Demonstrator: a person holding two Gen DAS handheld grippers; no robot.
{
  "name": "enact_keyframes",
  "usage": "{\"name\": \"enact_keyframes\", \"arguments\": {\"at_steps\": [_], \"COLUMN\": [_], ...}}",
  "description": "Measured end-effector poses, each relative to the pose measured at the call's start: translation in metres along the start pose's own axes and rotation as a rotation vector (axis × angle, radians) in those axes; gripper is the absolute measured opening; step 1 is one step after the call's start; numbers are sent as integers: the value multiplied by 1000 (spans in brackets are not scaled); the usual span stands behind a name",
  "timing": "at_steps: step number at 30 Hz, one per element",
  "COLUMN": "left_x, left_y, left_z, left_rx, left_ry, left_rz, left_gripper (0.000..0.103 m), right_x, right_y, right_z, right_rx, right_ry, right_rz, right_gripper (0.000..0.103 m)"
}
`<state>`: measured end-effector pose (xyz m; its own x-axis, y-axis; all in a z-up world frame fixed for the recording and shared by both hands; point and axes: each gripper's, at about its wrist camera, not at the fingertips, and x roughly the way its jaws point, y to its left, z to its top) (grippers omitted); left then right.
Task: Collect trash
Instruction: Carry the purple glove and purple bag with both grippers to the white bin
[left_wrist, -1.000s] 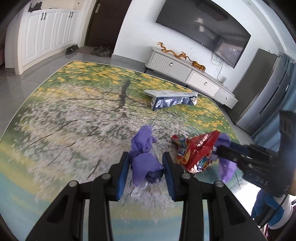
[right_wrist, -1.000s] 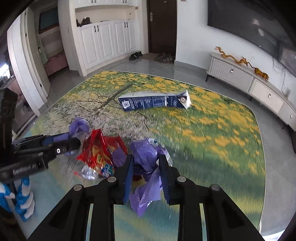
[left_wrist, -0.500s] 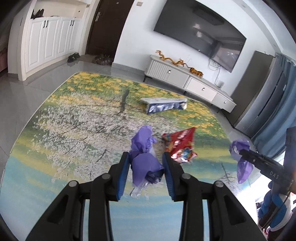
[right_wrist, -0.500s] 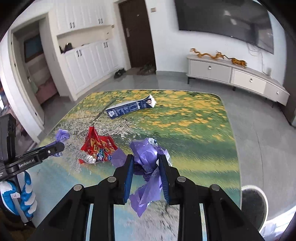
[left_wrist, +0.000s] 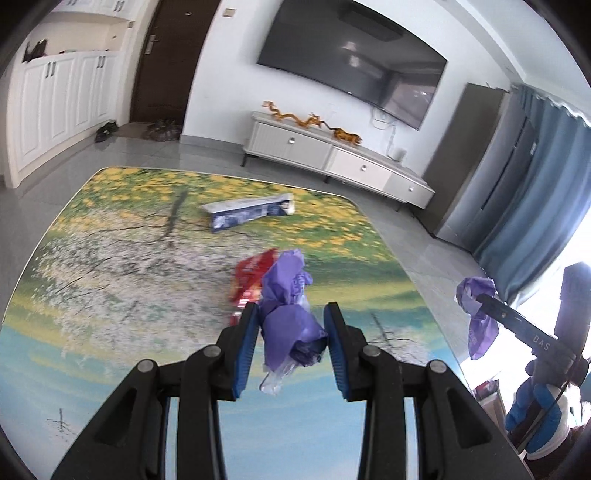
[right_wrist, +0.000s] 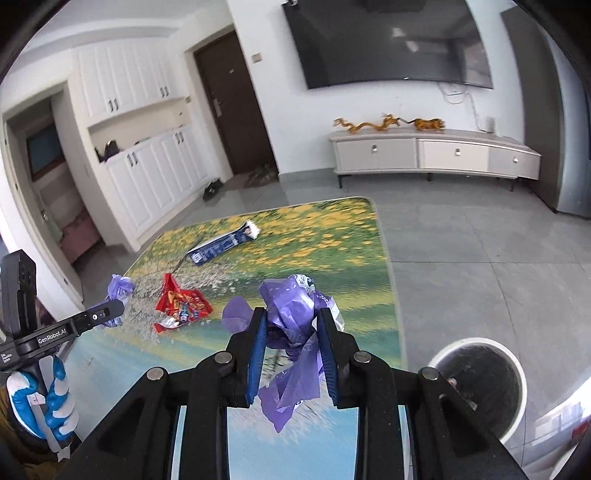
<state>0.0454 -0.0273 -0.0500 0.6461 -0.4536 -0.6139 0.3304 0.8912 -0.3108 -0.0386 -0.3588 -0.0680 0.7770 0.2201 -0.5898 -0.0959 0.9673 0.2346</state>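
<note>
Left wrist view: the left gripper (left_wrist: 291, 334) gripped a purple wrapper (left_wrist: 286, 314), lifted clear of the table (left_wrist: 110, 295); a red snack bag (left_wrist: 251, 280), blurred, apparently lay just beyond.

Right wrist view: the right gripper (right_wrist: 291, 343) clamped purple plastic (right_wrist: 291, 325), having swung toward the bin (right_wrist: 480, 384) at its lower right, ready for dropping.

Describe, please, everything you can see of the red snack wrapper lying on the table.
The red snack wrapper is a crumpled, glossy foil-like bag, red with colourful printing and a silvery torn end. It lies flat and open on the table, which has a flowery landscape print. It lies nearer than the blue carton. Neither gripper touches it; both hold purple wrappers.
</note>
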Motion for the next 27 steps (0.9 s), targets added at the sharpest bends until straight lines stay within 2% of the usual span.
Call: {"name": "enact_keyframes", "arguments": {"at_steps": [12, 19, 27], "left_x": [25, 65, 129], "left_y": [-88, -152, -233], "left_z": [5, 6, 2], "left_rx": [183, 307, 422], "left_ry": [60, 139, 254], "left_rz": [-104, -164, -235], "left_gripper": [34, 34, 34], "right_x": [-56, -66, -59], "right_y": [-70, -115, -166], "right_z": [-28, -45, -59], "right_rx": [152, 244, 342], "right_ry": [-71, -70, -43], "right_rz": [-147, -226, -303], "right_gripper": [26, 26, 26]}}
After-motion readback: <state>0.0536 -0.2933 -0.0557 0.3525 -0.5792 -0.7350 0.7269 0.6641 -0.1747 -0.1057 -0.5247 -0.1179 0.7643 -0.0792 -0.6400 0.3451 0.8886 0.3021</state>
